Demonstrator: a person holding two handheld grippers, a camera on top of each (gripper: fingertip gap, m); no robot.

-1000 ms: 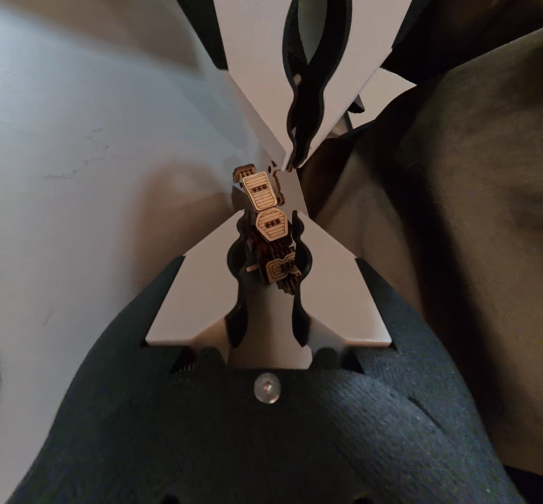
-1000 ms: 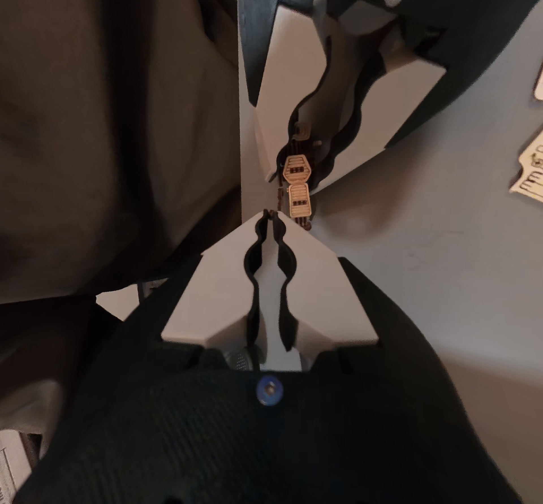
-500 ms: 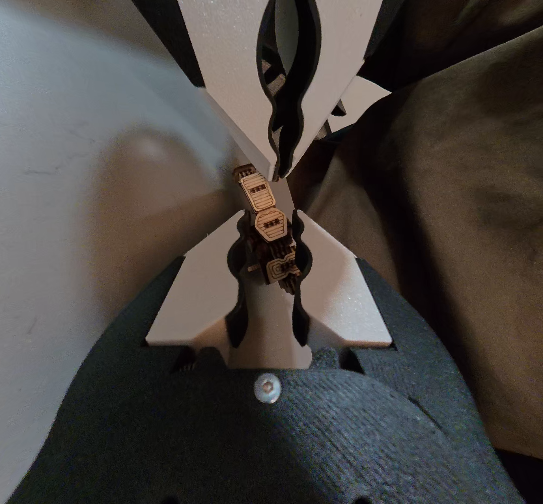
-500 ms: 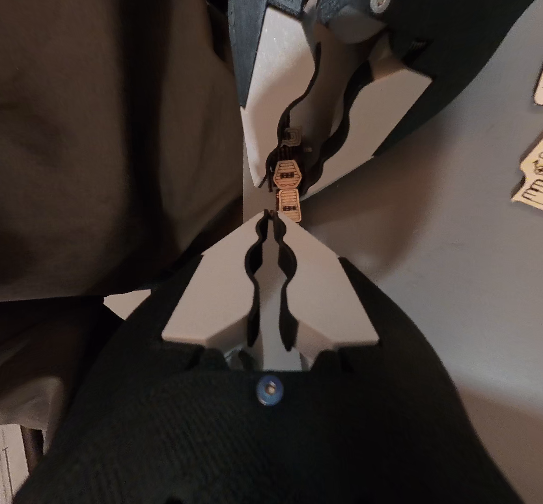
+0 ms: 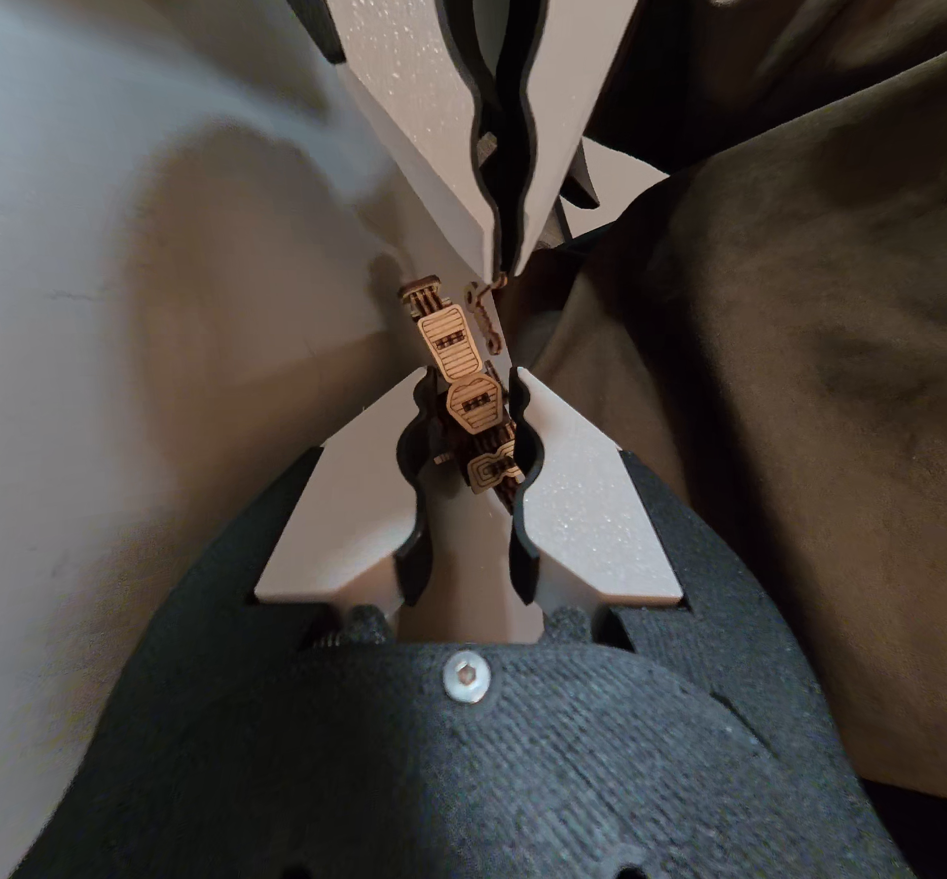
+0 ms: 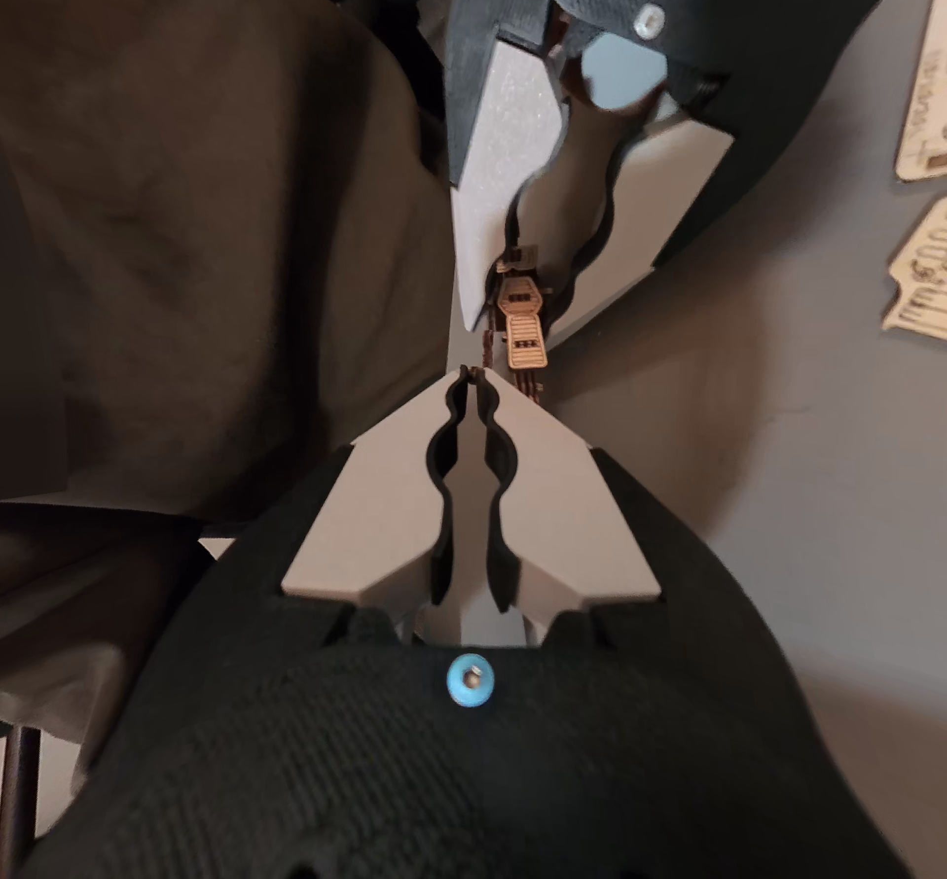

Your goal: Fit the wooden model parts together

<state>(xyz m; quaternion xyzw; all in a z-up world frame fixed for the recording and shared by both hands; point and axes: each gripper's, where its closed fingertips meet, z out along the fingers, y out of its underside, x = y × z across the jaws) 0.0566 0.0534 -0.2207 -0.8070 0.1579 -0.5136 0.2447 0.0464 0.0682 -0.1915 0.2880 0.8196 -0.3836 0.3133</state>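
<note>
One wooden model point(image 5: 469, 396) between left tool point(image 5: 469, 378) fingers

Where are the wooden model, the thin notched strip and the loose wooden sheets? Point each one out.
wooden model point(image 5: 471, 409), left wrist view, on its middle engraved plate.
thin notched strip point(image 5: 484, 314), left wrist view, mid-length.
loose wooden sheets point(image 6: 922, 281), right wrist view, lower sheet's face.

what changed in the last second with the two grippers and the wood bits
The right gripper has drawn back from the wooden model, and a small toothed strip pinched at its tip now shows beside the model. The left gripper stays shut on the model. The wooden sheets on the table did not move.
</note>
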